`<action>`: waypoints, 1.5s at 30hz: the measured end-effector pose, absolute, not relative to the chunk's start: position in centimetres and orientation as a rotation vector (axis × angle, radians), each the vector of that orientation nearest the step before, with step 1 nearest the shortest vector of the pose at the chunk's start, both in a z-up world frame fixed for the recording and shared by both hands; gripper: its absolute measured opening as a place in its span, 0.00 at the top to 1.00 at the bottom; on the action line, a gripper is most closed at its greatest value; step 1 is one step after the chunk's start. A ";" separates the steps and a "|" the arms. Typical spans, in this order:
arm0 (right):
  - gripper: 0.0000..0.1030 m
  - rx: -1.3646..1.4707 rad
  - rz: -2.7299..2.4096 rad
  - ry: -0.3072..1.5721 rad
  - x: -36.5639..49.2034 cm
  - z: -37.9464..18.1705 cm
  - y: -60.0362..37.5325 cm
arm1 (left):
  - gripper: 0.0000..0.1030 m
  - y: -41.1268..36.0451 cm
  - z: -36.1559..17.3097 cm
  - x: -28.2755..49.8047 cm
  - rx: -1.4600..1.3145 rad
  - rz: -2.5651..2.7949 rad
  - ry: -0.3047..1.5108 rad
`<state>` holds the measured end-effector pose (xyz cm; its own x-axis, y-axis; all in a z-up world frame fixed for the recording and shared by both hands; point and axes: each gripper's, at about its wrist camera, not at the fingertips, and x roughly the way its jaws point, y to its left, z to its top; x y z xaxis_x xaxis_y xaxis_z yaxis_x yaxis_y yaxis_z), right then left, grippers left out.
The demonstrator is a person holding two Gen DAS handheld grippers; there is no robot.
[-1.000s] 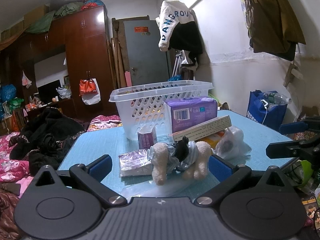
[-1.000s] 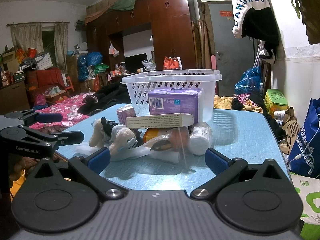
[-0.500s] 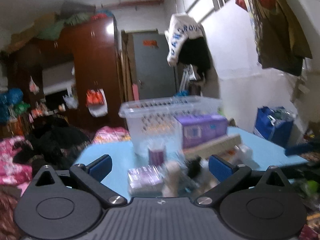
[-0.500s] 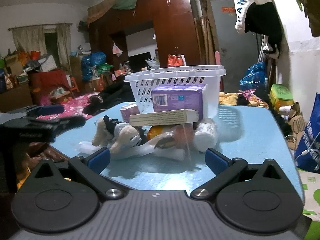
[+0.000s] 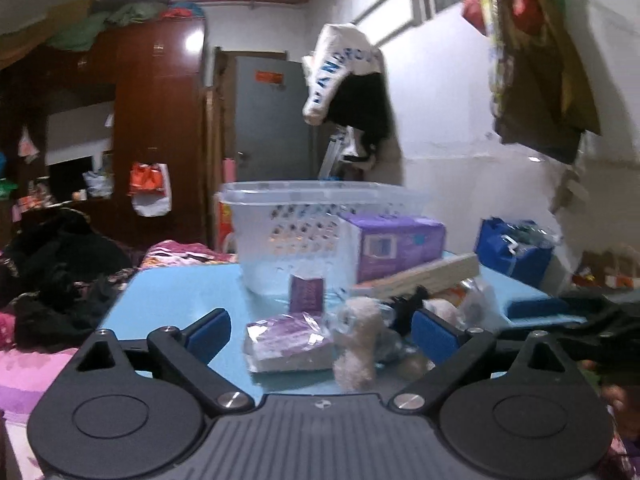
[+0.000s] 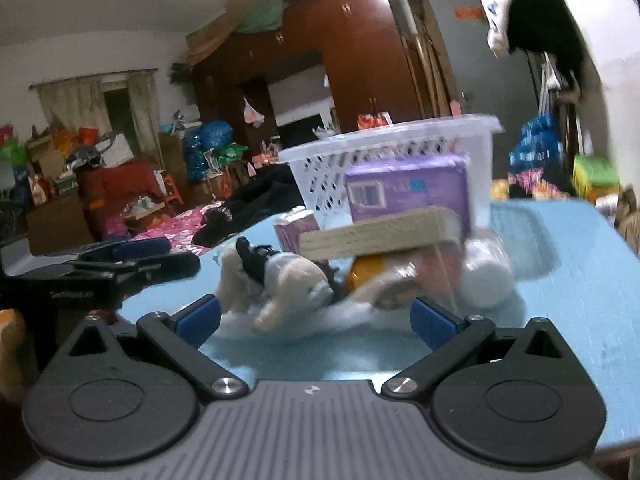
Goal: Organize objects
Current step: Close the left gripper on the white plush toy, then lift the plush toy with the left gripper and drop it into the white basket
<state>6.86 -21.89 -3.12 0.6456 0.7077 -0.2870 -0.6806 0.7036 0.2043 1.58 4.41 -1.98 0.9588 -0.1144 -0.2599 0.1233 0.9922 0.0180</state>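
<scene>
Both claws have been brought nearer the pile than a second ago. The left gripper [image 5: 320,330], closing with nothing clamped, frames a cream plush toy [image 5: 356,344]; the right gripper [image 6: 316,320] stands apart, empty. The white perforated plastic basket [image 5: 288,232] waits behind on the blue table [image 5: 168,300], presumably for collection.

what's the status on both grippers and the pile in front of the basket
Left gripper jaws closing, nothing between pads; right gripper open, empty. Cream plush toy, purple packs untouched beside white slotted plastic basket. Long beige box stacked atop clutter.
</scene>
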 end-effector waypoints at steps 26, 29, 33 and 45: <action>0.51 -0.078 0.765 0.324 5.8 -3.8 -17.7 | 0.65 2.4 -4.3 3.1 0.122 -0.164 0.349; 0.54 -0.095 0.759 0.319 5.9 -3.8 -17.7 | 0.73 2.3 -4.6 3.2 0.128 -0.151 0.353; 0.65 -0.112 0.755 0.306 5.8 -3.9 -17.9 | 0.79 1.9 -4.7 3.0 0.144 -0.135 0.338; 0.80 -0.109 0.800 0.203 5.2 -2.6 -19.1 | 0.83 1.4 -3.2 0.5 0.149 -0.138 0.230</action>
<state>5.24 -19.09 -2.63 0.6790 0.7000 -0.2215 -0.7209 0.6928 -0.0204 0.53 1.43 -3.23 0.9643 -0.1190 -0.2367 0.1531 0.9794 0.1313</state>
